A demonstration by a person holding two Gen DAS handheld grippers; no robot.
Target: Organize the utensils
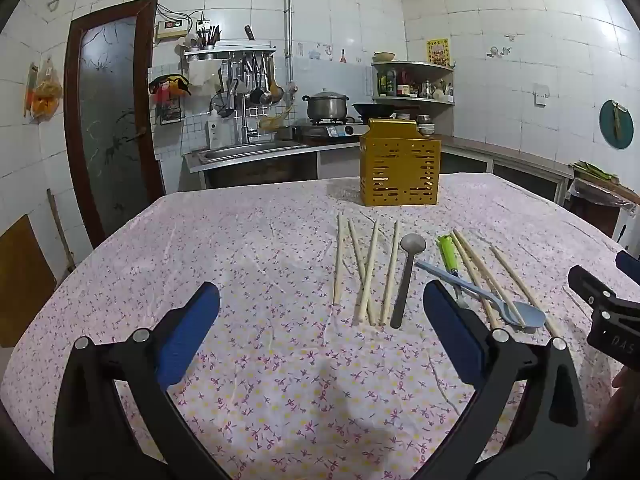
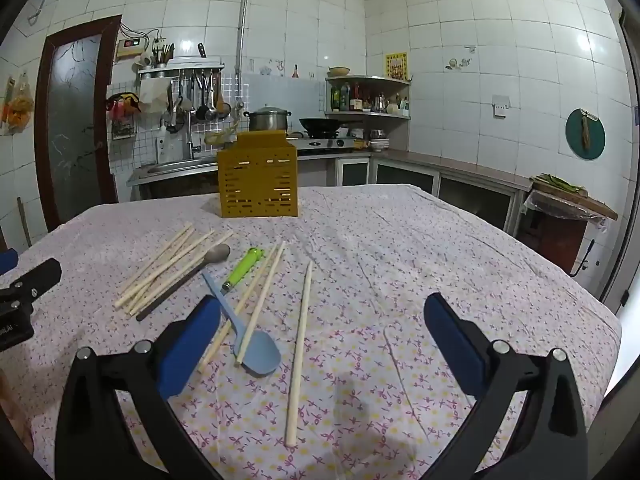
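Left wrist view: the left gripper [image 1: 320, 312] hovers over a floral tablecloth [image 1: 260, 248], fingers spread wide and empty. Ahead lie loose wooden chopsticks [image 1: 370, 272], a grey spoon [image 1: 406, 276], a blue spoon [image 1: 480, 292] and a green-handled peeler [image 1: 448, 254], all just short of the yellow slotted holder [image 1: 400, 172]. The right gripper [image 2: 322, 322] is likewise spread and holds nothing. The crossed, overlapping chopsticks look likely to roll or scatter if a pinch catches only one.

Your left tongs [image 1: 320, 320] and right tongs [image 2: 320, 328] both hover spread wide, empty, angled slightly downward, side by side.
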